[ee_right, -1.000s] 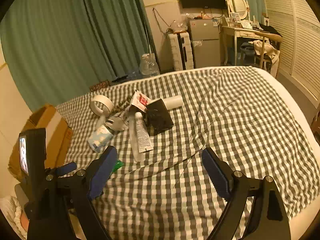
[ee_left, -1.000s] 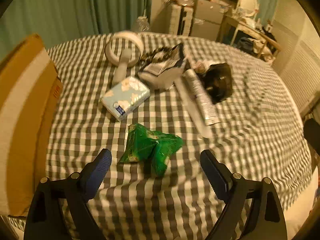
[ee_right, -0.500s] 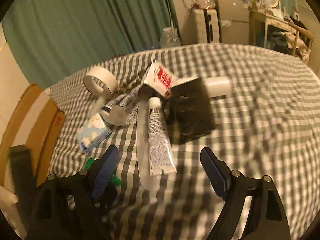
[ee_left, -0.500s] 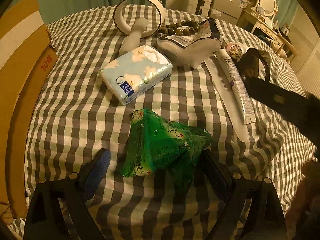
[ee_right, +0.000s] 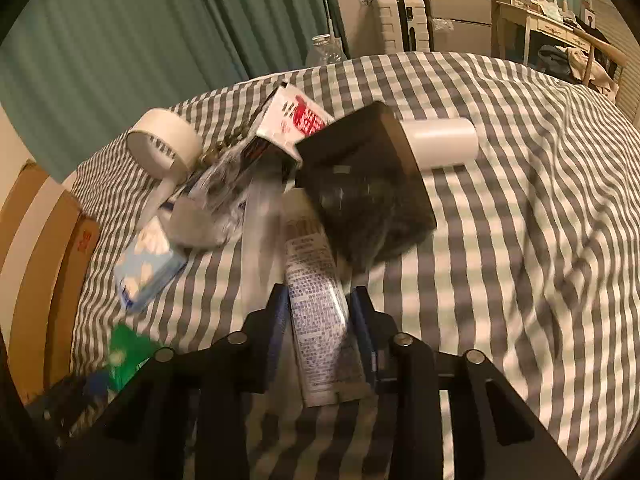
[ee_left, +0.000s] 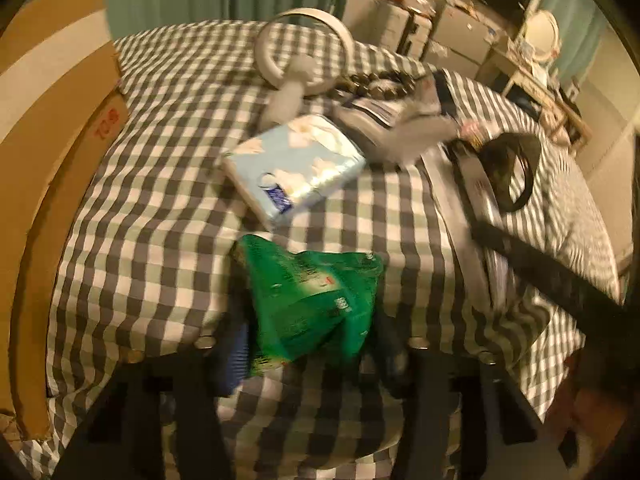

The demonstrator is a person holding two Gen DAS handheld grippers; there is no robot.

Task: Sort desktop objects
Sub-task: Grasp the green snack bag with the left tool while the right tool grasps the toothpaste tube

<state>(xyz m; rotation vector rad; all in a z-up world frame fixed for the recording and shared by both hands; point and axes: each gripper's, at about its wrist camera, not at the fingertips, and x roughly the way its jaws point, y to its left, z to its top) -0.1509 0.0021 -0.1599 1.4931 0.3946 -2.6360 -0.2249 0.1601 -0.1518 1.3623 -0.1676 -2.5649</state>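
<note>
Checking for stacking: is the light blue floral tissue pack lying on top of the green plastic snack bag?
No, the light blue tissue pack lies flat on the checked cloth, beyond the green bag.

A: Your left gripper (ee_left: 312, 344) has the snack bag (ee_left: 312, 300) between its fingers. Behind the bag lies the tissue pack (ee_left: 294, 170), and the tape roll (ee_left: 306, 50) is behind that.

B: Your right gripper (ee_right: 320, 320) has the tube (ee_right: 316, 296) between its fingers. The box (ee_right: 364, 192) lies just behind, and the cardboard carton (ee_right: 36, 248) is far left.
</note>
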